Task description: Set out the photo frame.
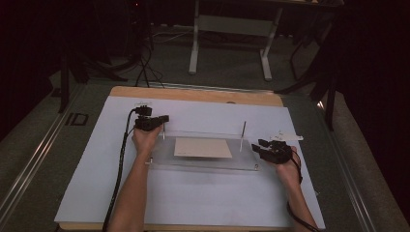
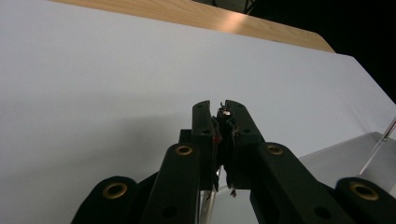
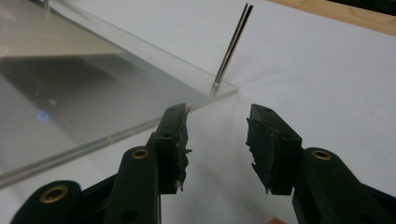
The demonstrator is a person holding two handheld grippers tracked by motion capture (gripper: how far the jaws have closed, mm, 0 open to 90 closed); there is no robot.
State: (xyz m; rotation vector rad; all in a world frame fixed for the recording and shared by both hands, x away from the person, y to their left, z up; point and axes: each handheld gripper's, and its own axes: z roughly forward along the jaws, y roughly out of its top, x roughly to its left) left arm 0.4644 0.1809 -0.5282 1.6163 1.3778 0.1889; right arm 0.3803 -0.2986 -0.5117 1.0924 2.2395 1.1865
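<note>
A clear plastic plate [image 1: 164, 157] lies on the white sheet, with a tan card [image 1: 203, 147] on its middle. Thin metal rods stand upright at its two far corners. My left gripper [image 1: 164, 119] is at the left rod [image 1: 163, 131]; in the left gripper view its jaws [image 2: 223, 105] are shut on that rod, whose metal tip [image 2: 226, 112] shows between them. My right gripper [image 1: 258, 145] sits by the plate's right edge, open with nothing between its jaws [image 3: 217, 114]. Just beyond it stands the right rod [image 3: 232, 49] at the plate's corner [image 3: 224, 88].
The white sheet [image 1: 193, 198] covers most of a wooden tabletop [image 1: 193, 94], whose edge shows at the back. A small white strip [image 1: 288, 137] lies just behind my right gripper. On the floor beyond stand a white table frame [image 1: 229, 29] and dark stands.
</note>
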